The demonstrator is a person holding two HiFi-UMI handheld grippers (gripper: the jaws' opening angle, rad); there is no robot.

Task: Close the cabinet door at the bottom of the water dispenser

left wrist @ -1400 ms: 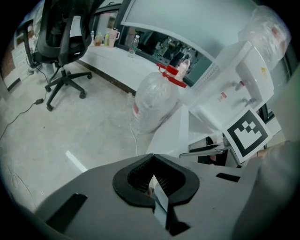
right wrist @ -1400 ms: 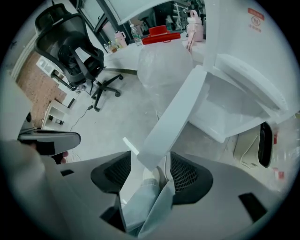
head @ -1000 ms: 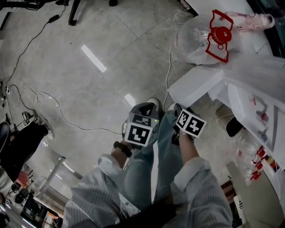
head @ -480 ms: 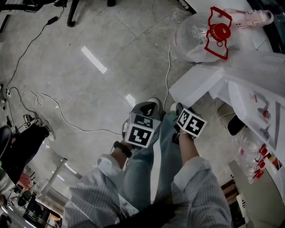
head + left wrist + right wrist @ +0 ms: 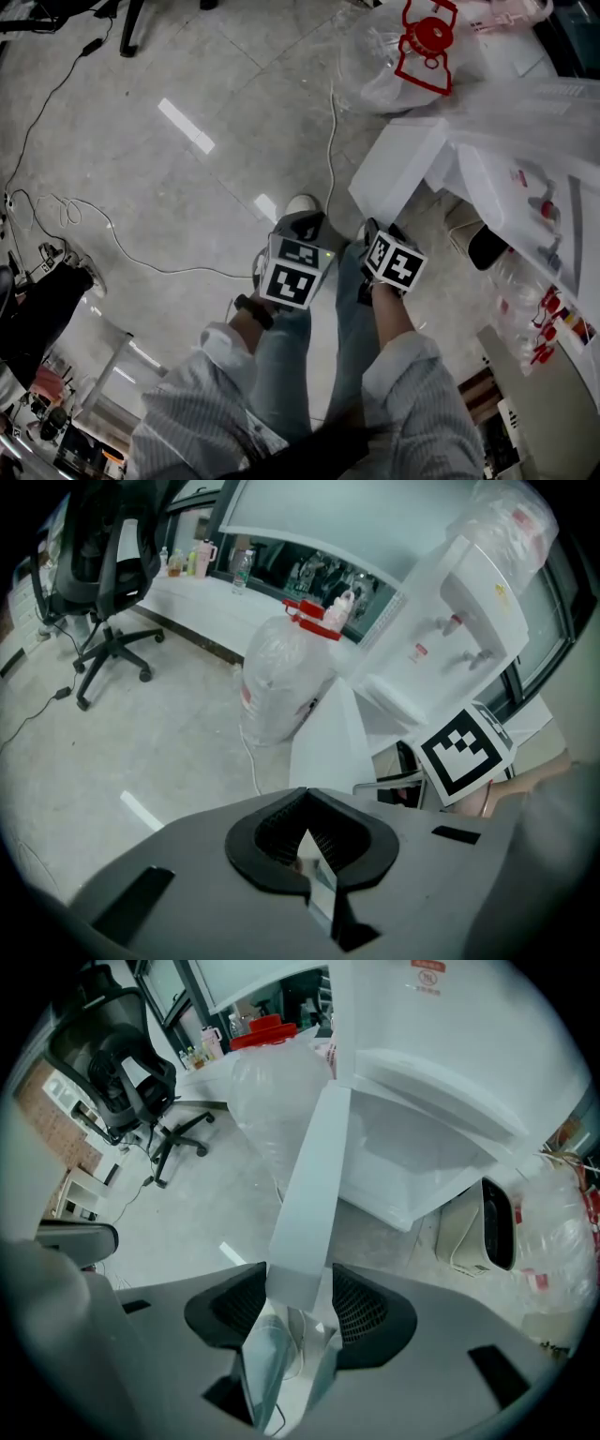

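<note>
Hardly moved since before: R gripper [image 5: 298,1324] jaws spread, cabinet door [image 5: 314,1176] edge lined up between them; L gripper [image 5: 309,844] pressed together, left of door

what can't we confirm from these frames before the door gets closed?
Grip contact: the cabinet door edge sits between the right gripper jaws in the right gripper view, but whether the pads press on it is unclear. In the head view the marker cube covers those jaws.
Cabinet opening: in the left gripper view that cube hides part of it.
Water dispenser top: cut off by the right gripper view's upper edge.
</note>
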